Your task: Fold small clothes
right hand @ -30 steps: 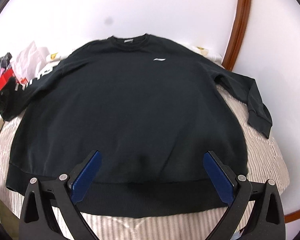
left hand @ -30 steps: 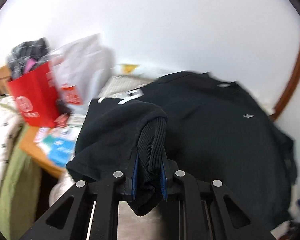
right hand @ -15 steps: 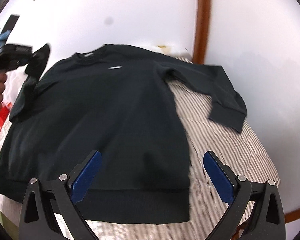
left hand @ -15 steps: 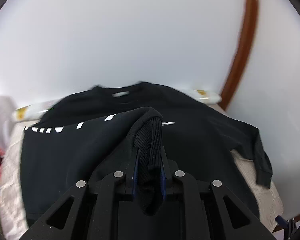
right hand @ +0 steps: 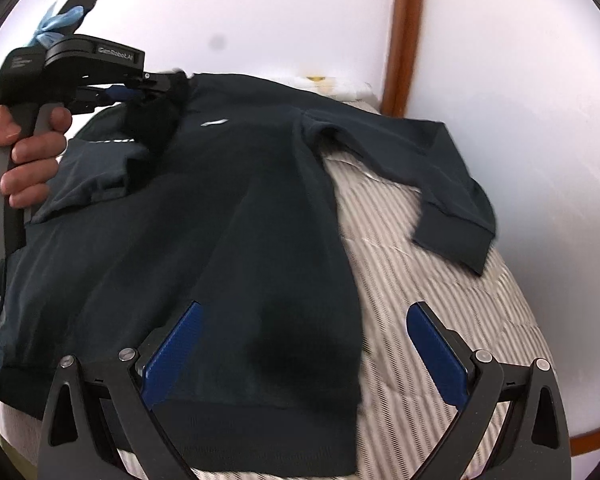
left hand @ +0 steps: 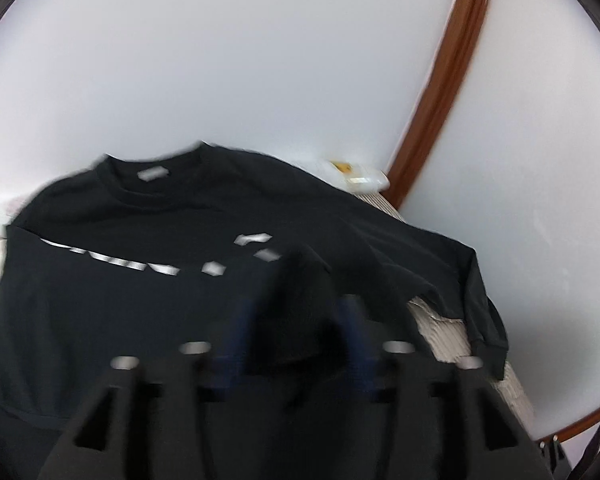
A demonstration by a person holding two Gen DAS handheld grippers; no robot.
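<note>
A black sweatshirt (right hand: 228, 208) lies flat on a striped bed cover (right hand: 440, 320), neck toward the wall; it also shows in the left wrist view (left hand: 140, 300). Its left sleeve with white lettering (left hand: 112, 258) is folded across the chest. My left gripper (left hand: 296, 308) still has that sleeve's cuff (left hand: 296, 320) between its jaws; the view is blurred and the jaws stand wider apart. From the right wrist view it (right hand: 160, 82) hovers over the chest. The other sleeve (right hand: 440, 184) lies spread to the right. My right gripper (right hand: 304, 352) is open and empty above the hem.
A white wall stands right behind the bed. A curved brown wooden bed frame (right hand: 404, 36) runs up the right side. A small white and yellow thing (left hand: 356, 174) lies at the head of the bed. My hand (right hand: 24, 152) holds the left gripper's handle.
My left gripper carried the sleeve cuff rightward over the sweatshirt's chest, and its jaws have spread apart. My right gripper swung right toward the spread sleeve.
</note>
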